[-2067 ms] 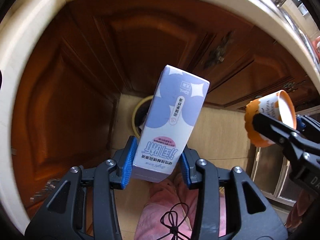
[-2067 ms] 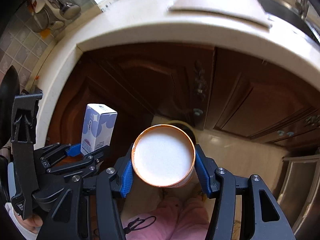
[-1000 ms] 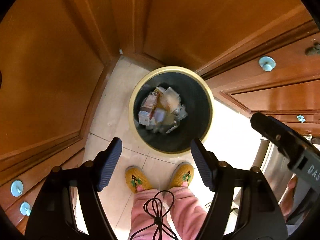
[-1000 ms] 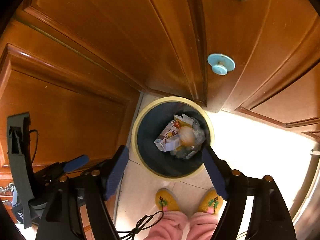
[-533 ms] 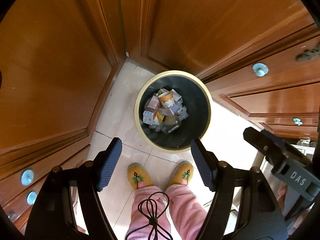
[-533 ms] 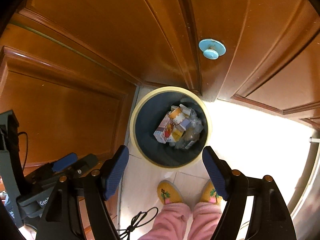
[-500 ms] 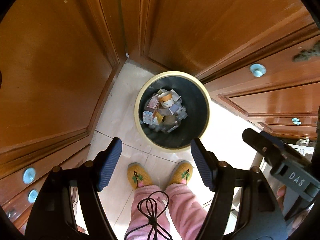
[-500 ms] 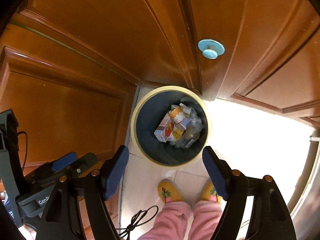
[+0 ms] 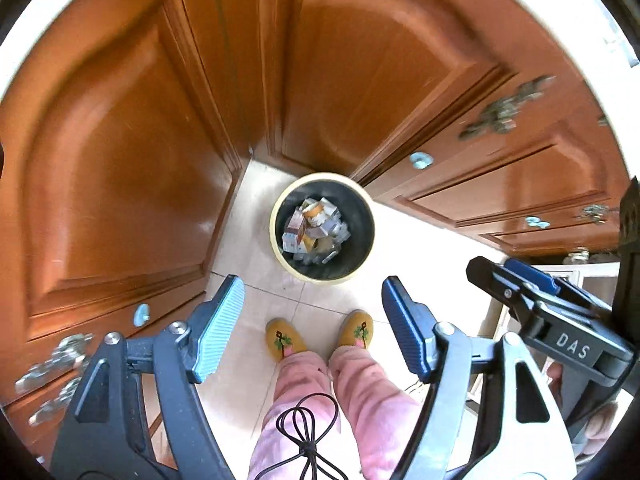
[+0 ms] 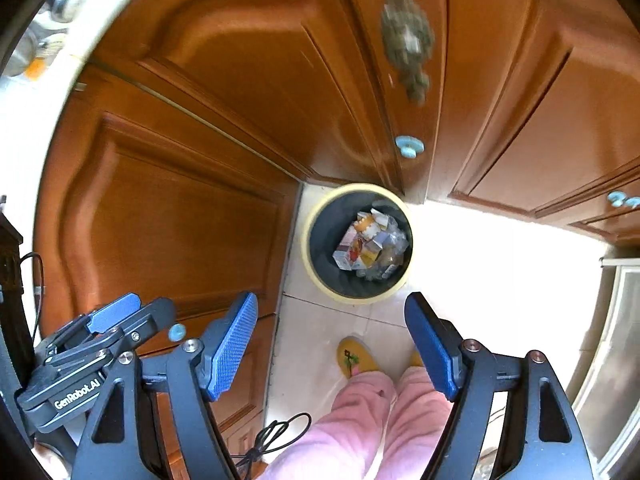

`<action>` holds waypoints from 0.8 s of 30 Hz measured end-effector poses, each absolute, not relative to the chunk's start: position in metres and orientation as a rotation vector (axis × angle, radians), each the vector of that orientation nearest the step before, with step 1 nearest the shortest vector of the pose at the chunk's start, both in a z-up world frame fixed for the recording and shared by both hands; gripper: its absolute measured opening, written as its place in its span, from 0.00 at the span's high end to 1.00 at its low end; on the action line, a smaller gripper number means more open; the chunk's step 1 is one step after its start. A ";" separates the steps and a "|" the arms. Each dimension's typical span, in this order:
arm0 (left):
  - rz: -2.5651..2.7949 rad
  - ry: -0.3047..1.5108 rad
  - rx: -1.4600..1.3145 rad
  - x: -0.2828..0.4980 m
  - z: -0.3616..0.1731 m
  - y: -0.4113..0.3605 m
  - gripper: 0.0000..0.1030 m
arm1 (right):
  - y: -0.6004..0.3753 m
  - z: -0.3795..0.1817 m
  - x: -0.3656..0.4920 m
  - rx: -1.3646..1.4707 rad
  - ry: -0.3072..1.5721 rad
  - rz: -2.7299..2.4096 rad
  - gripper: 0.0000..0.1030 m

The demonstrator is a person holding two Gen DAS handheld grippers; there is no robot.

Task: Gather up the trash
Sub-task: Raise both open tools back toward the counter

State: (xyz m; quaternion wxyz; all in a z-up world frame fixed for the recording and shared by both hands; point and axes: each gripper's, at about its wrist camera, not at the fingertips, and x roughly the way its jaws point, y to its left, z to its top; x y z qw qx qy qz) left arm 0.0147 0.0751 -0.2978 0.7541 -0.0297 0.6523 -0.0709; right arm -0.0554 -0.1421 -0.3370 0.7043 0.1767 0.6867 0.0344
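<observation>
Pointing steeply down, the left gripper [image 9: 312,334] hangs above the floor [image 9: 256,248] with its jaws apart and nothing between them. The right gripper [image 10: 332,344] is the same: jaws spread, empty. Below both stands the bin [image 9: 322,228], a round dark pail with a pale yellow rim, on the floor in the corner where two runs of wooden cabinets [image 9: 120,160] meet. Inside it lies the trash [image 9: 314,230]: a heap of small cartons, an orange cup and crumpled wrappers, all within the rim. In the right wrist view the bin [image 10: 358,244] sits just under a cabinet door with a blue knob [image 10: 409,146]. The person's yellow slippers [image 9: 284,338] stand on the floor near the bin, pink trousers [image 9: 360,396] above them.
</observation>
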 end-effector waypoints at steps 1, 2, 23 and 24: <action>-0.162 1.409 -0.058 0.012 -0.282 0.074 0.33 | -0.142 -0.322 -0.055 0.393 1.513 0.081 0.25; -0.172 1.395 -0.053 0.010 -0.266 0.074 0.33 | -0.142 -0.310 -0.055 0.393 1.499 0.084 0.25; -0.342 0.965 0.087 0.025 -0.025 0.035 0.33 | -0.171 -0.024 -0.037 0.366 1.088 0.014 0.25; -0.341 0.952 0.092 0.030 -0.022 0.033 0.33 | -0.174 -0.014 -0.036 0.369 1.072 0.010 0.25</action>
